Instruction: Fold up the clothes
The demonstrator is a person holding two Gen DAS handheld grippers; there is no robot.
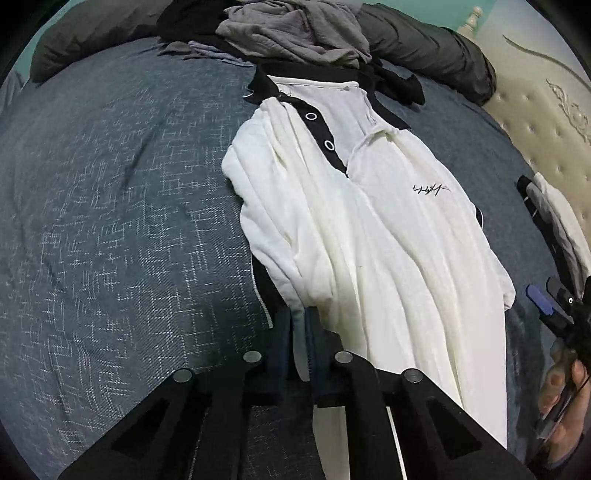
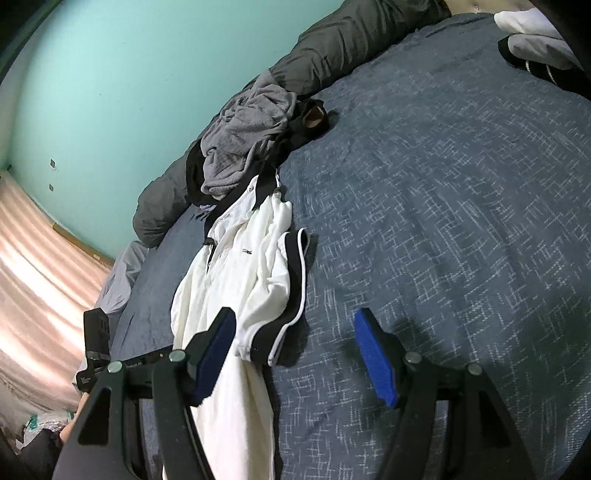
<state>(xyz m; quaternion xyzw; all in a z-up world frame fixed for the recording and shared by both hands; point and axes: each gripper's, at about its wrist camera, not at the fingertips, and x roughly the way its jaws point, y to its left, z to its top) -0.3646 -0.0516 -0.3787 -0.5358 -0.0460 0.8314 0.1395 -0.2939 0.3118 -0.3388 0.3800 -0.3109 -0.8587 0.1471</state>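
White shirt (image 1: 369, 229) lies lengthwise on the blue bed (image 1: 110, 221). Left hand-held gripper (image 1: 301, 332), angled steeply downward, is clamped on the shirt's near fold. Right hand-held gripper (image 2: 295, 354) points shallowly down beside the shirt's black-trimmed edge, jaws apart, holding nothing.

Left gripper (image 1: 300, 325) pinched shut on edge of white black-collared polo shirt (image 1: 369, 221), which lay rumpled on blue-grey patterned bedspread (image 1: 110, 221); grey crumpled garment (image 1: 295, 26) beyond collar.

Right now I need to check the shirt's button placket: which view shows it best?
The left wrist view: the white shirt's black placket with two snaps faces it. The right wrist view shows it distant and mostly folded under.
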